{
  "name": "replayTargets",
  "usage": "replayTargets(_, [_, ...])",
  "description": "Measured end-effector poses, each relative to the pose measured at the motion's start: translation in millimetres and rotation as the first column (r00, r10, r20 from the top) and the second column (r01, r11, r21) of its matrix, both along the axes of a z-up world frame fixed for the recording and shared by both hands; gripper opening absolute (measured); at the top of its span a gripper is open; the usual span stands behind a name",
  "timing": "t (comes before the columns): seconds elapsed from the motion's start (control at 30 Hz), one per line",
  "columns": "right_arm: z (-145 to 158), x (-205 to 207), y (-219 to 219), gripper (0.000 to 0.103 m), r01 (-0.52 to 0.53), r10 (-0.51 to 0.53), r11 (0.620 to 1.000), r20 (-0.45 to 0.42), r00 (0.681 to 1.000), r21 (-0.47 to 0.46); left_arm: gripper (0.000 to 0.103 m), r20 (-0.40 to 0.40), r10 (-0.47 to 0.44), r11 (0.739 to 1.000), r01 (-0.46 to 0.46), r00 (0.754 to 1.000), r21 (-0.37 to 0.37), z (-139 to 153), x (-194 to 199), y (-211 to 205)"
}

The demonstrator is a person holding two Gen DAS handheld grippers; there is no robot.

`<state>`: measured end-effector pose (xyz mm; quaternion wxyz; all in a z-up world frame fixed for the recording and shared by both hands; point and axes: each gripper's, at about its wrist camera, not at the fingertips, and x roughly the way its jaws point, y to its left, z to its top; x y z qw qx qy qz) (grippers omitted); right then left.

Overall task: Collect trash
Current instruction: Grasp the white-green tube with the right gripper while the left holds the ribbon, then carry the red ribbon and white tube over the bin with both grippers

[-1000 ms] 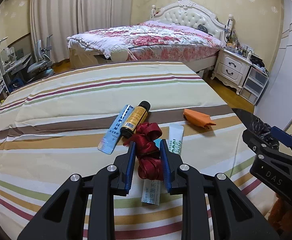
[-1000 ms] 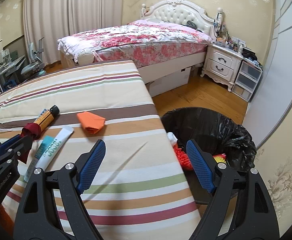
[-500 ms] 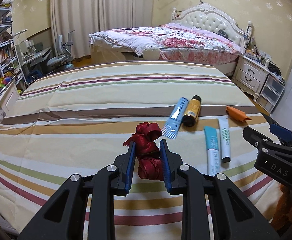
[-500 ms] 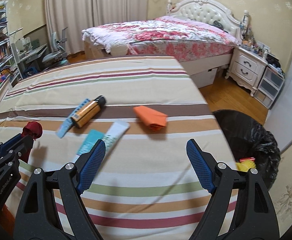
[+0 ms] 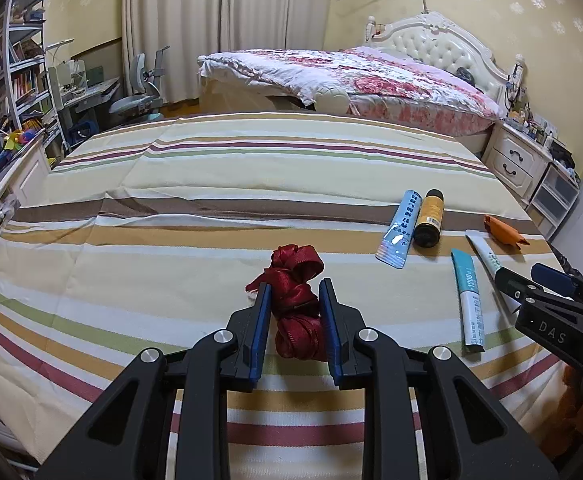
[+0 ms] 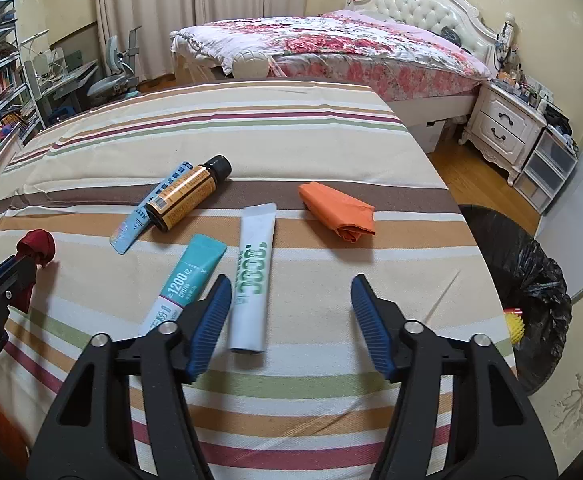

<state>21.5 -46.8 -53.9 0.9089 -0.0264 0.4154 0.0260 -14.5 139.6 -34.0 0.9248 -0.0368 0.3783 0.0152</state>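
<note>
My left gripper (image 5: 294, 292) is clenched on a crumpled dark red ribbon (image 5: 294, 304), which sits between its blue pads above the striped sheet (image 5: 171, 272). My right gripper (image 6: 291, 300) hangs released, jaws wide apart. Just ahead of its left finger lie a white-and-green tube (image 6: 253, 276) and a teal tube (image 6: 187, 280); farther ahead, an amber bottle (image 6: 185, 198) touching a blue sachet (image 6: 147, 208), and a folded orange paper (image 6: 337, 212). Off to its right stands the black-lined trash bin (image 6: 527, 276).

Both tools (image 5: 294, 292) (image 6: 291, 292): black frames, blue ribbed pads, silver screws.
</note>
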Motion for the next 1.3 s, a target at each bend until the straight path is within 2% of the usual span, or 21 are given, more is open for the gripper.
replayTargets(0.13, [-0.4, 4.1, 3.1, 0.055, -0.014, 0.014, 1.000, 0.000, 1.000, -0.009, 0.025, -0.003, 0.000, 1.000, 0.000, 1.000, -0.006, -1.1, 1.4, 0.4])
replayTargets(0.3, [-3.9, 8.0, 7.4, 0.039, -0.041, 0.040, 0.999, -0.015, 0.999, -0.013, 0.025, -0.002, 0.002, 1.000, -0.002, 1.000, -0.009, -1.3, 1.5, 0.3])
replayTargets(0.37, [-6.4, 7.2, 6.6, 0.019, -0.051, 0.051, 0.999, -0.030, 0.998, -0.001, 0.025, -0.001, 0.001, 1.000, -0.001, 1.000, -0.009, -1.5, 1.6, 0.1])
replayTargets(0.8, [16.1, -14.6, -12.6, 0.017, -0.039, 0.039, 0.999, 0.028, 0.999, 0.029, 0.025, 0.034, -0.052, 0.998, 0.054, 0.998, -0.037, 9.0, -0.7, -18.8])
replayTargets(1.03, [32.0, -22.4, -43.8, 0.017, 0.025, -0.027, 0.999, 0.071, 0.997, 0.027, 0.025, 0.074, -0.120, 0.991, 0.124, 0.990, -0.043, 21.0, 1.6, -50.8])
replayTargets(1.3, [38.2, -26.6, -87.9, 0.017, 0.125, -0.127, 0.992, 0.099, 0.987, 0.021, 0.025, 0.109, -0.217, 0.974, 0.223, 0.970, -0.037, 31.6, 7.3, -96.4])
